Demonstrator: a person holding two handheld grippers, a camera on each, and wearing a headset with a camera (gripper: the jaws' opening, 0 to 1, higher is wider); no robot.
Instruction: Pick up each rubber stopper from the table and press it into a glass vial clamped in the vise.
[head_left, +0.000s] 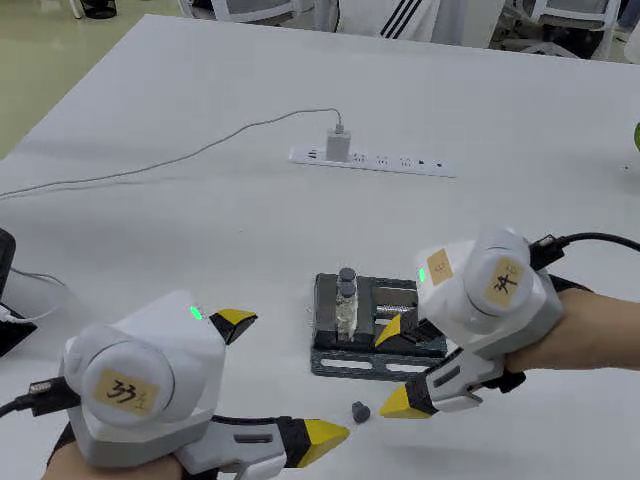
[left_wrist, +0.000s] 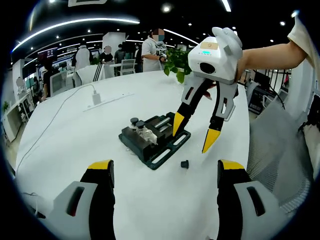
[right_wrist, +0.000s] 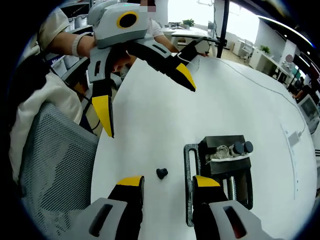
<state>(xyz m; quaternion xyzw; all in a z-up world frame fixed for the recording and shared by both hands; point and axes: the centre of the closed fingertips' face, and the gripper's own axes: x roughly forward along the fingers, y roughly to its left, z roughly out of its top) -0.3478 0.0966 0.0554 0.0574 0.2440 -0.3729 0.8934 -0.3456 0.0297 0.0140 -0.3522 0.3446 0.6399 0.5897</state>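
— How does the stopper look, and where is it?
— The rubber stopper (head_left: 360, 410) is a small, dark grey plug, squat and round. It lies alone on the white desk (head_left: 200, 220), just in front of the vise (head_left: 375, 350) and apart from its base.
— And the vise itself?
— It is black and sits flat on the desk, with clear glass vials (head_left: 346, 312) upright in a row in its clamp. Two of them carry dark stoppers on top. In the right gripper view a third, beside those two, looks open at the mouth (the glass is hard to read).
— The hands?
— The right hand-held gripper (head_left: 394, 367) hangs over the near right corner of the vise, tilted downward. Its yellow-tipped jaws are spread and hold nothing. One tip is above the vise base and the other is just beside the loose stopper. In its own view the stopper sits between the two jaws. The person's forearm comes in from the right edge.
— And the left?
— The left hand-held gripper (head_left: 280, 377) is low at the near left, well apart from the vise. It points toward the stopper, jaws wide apart and empty.
— Anything else on the desk?
— A white power strip (head_left: 375, 160) lies farther back, with a charger plugged in and a cable trailing off to the left.
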